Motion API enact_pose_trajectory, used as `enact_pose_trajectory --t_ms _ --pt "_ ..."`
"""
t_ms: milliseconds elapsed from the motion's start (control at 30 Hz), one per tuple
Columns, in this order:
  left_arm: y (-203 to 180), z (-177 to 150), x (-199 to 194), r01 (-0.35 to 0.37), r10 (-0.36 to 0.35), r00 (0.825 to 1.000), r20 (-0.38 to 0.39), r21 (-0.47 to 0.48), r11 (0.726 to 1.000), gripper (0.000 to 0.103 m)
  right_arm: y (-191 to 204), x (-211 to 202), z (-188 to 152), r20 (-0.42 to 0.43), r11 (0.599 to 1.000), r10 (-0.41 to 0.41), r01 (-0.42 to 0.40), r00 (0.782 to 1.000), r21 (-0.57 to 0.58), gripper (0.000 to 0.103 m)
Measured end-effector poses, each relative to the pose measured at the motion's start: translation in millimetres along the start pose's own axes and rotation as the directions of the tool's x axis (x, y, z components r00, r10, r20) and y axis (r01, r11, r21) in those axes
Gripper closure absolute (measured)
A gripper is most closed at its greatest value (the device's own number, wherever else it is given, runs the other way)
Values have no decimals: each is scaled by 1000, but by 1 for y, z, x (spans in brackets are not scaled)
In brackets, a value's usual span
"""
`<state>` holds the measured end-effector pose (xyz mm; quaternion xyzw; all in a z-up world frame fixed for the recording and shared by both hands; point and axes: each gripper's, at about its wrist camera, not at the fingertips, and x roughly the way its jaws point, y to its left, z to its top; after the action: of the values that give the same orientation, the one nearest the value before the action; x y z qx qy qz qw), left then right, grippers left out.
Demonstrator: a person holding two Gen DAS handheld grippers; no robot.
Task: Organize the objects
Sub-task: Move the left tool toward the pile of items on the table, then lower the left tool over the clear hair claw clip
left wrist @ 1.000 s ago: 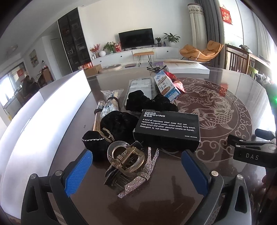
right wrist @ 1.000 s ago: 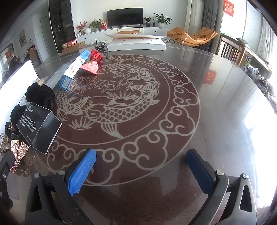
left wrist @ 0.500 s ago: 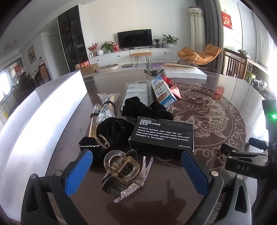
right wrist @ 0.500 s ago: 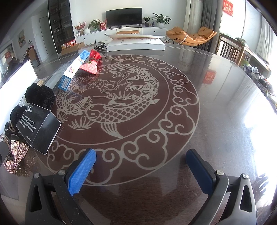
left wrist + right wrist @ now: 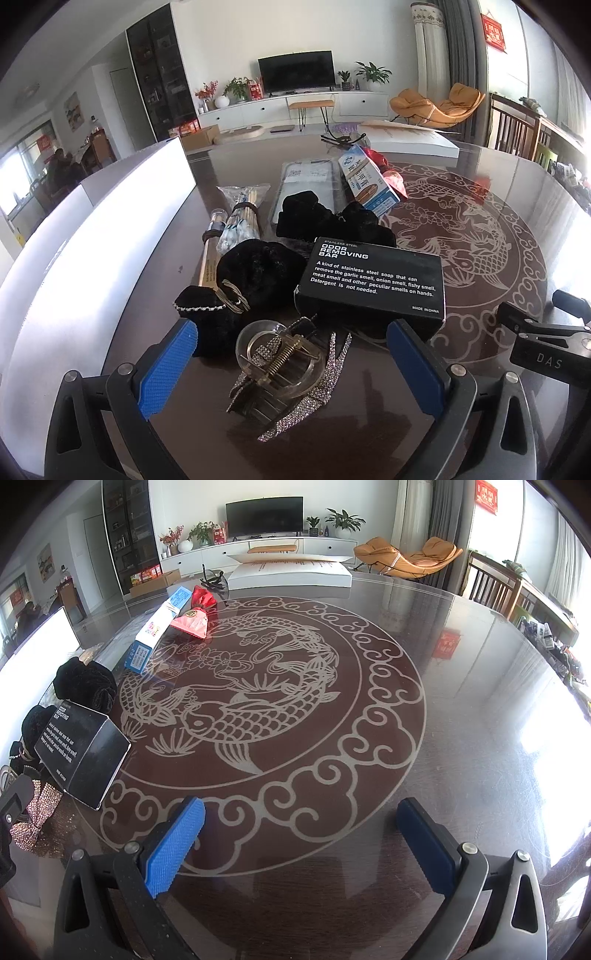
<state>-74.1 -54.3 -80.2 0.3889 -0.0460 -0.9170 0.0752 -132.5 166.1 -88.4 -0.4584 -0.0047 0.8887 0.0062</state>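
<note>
My left gripper [image 5: 291, 365] is open, its blue pads either side of a clear hair claw clip [image 5: 279, 360] that lies on a rhinestone bow [image 5: 325, 373]. Behind the clip sit black velvet scrunchies [image 5: 258, 273] and a black soap box [image 5: 373, 282] printed "Odor Removing Bar". Farther back lie a cotton swab bag [image 5: 242, 218], a wooden stick [image 5: 210, 254], a clear flat package [image 5: 306, 181], a blue-and-white box [image 5: 369, 181] and a red pouch [image 5: 391, 175]. My right gripper [image 5: 301, 845] is open over bare table with nothing between its pads; the soap box [image 5: 85, 749] is at its left.
A large white box [image 5: 110, 229] runs along the table's left edge. A white flat box [image 5: 291, 574] lies at the far side near a black hair clip [image 5: 212, 579]. The dark table [image 5: 461, 701] bears a fish pattern. Chairs stand at the right.
The left gripper has drawn back and lifted slightly, so the pile now sits a little farther ahead. The right gripper has barely moved.
</note>
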Motion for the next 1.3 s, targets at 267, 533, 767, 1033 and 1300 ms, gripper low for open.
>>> enact_pose_trajectory --t_ms 267,533,767,1033,1300 --pt "-7 -1 -7 -8 8 1000 14 33 999 0 0 0 0 0 1000 0 0 1000 0 0" --pt "-10 0 -8 -11 11 1000 -1 29 1000 0 0 0 0 0 1000 0 0 1000 0 0" --pt "-16 -2 -8 -12 11 1000 3 51 999 0 0 0 0 0 1000 0 0 1000 0 0" --pt "-13 -3 -6 -12 12 1000 -6 41 999 0 0 0 -1 0 1000 0 0 1000 0 0" --pt "-14 -5 -5 -11 11 1000 -9 45 999 0 0 0 0 0 1000 0 0 1000 0 0"
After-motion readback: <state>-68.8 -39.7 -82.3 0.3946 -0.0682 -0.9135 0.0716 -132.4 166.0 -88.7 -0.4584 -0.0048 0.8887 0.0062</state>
